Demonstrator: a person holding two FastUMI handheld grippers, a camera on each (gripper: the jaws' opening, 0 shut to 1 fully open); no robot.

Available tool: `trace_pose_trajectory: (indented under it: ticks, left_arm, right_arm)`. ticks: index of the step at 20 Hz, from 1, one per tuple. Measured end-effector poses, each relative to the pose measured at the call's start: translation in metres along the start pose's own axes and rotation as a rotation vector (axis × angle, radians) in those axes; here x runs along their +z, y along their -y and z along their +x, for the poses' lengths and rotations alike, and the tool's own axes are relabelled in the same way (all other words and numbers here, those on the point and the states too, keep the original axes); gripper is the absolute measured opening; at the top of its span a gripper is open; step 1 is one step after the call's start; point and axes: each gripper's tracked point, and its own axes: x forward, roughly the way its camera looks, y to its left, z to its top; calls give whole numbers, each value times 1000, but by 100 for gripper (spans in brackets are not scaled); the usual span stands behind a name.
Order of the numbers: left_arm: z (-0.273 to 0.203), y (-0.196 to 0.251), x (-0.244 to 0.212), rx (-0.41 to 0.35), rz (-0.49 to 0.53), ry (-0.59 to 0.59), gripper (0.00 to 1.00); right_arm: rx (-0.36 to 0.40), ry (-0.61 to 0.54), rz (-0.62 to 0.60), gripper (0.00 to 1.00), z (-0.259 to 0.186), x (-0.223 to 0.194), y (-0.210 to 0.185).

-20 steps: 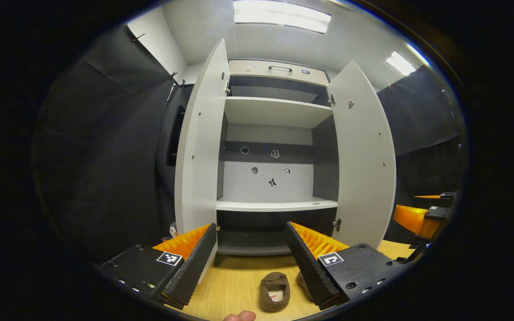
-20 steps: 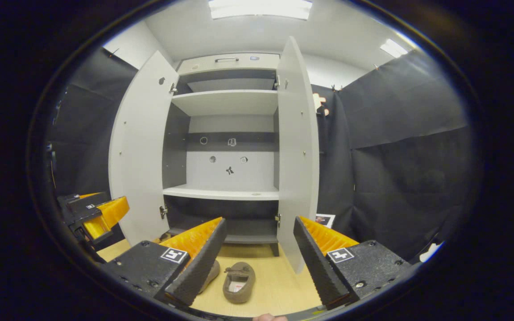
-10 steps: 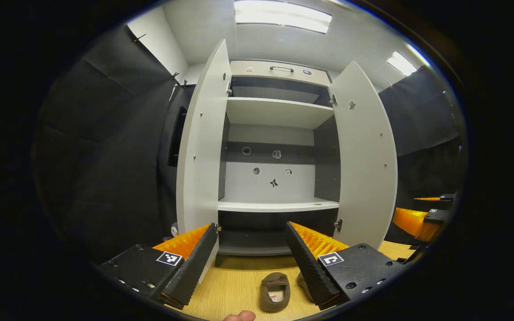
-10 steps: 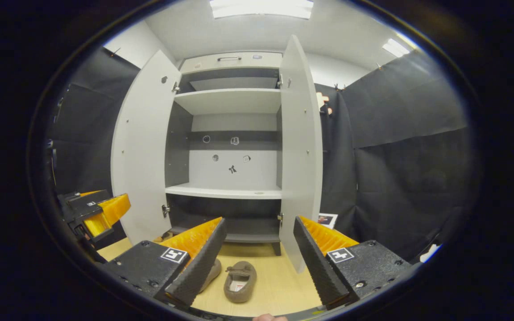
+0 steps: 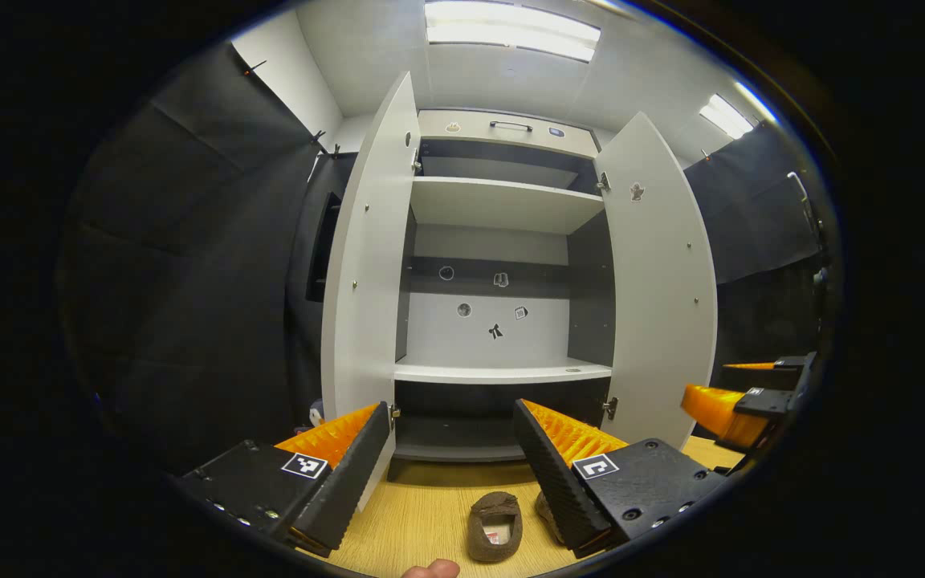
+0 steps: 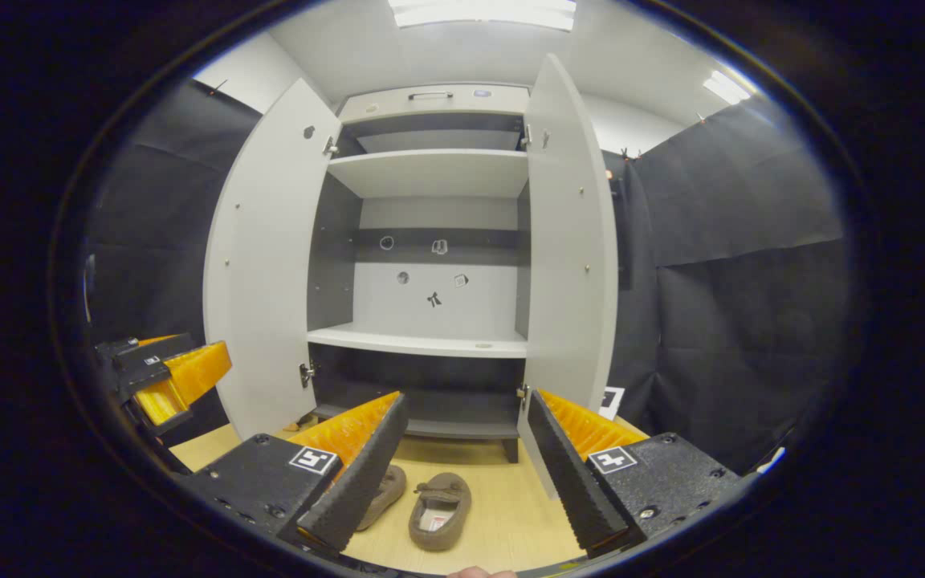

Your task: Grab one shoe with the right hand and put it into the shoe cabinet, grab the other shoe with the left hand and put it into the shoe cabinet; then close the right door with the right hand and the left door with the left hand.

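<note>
Shoe cabinet (image 6: 430,172): smooth matt white board, dark grey inner panels, small metal hinges (image 6: 306,373). Floor (image 6: 503,514): pale wood-grain, slight sheen. Shoes (image 6: 440,510): soft brown fuzzy cloth. Gripper fingers (image 6: 350,490): black ribbed matt pads, orange ridged plastic backs. Booth wall (image 6: 735,273): black creased cloth.

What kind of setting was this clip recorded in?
Most likely a staged recording booth, not a real home: black cloth hangs as walls around a white shoe cabinet with both doors open, a pair of brown shoes lies on the pale wood floor, and ceiling light panels shine overhead.
</note>
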Motion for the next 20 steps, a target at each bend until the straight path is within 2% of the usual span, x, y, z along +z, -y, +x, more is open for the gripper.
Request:
trace_pose_trajectory:
  ticks: [4,7,8,11,12,15,17,18,20]
  left_arm:
    - [-2,-7,0,16,7,0,95]
    - [-4,-14,-1,31,5,-5,95]
    - [-4,-16,-1,36,7,-6,95]
    - [-5,-22,-2,48,10,-10,95]
    - [-6,-22,-2,46,6,-10,95]
    - [-6,-28,-5,56,-5,-15,95]
    - [-7,-31,-8,69,-4,-26,95]
    - [-8,-34,-9,73,-4,-29,95]
    - [-8,-37,-11,82,-4,-37,95]
  right_arm:
    - [58,-103,26,99,34,-43,-20]
    - [106,-233,28,98,56,-99,-41]
    - [112,-283,22,94,63,-121,-45]
    - [158,-434,31,93,74,-185,-62]
    - [158,-480,34,93,77,-205,-65]
    - [121,-579,8,78,90,-253,-56]
    - [100,-613,-15,75,97,-272,-53]
    - [97,-637,-19,69,102,-282,-52]
    - [99,-660,-13,68,110,-294,-54]
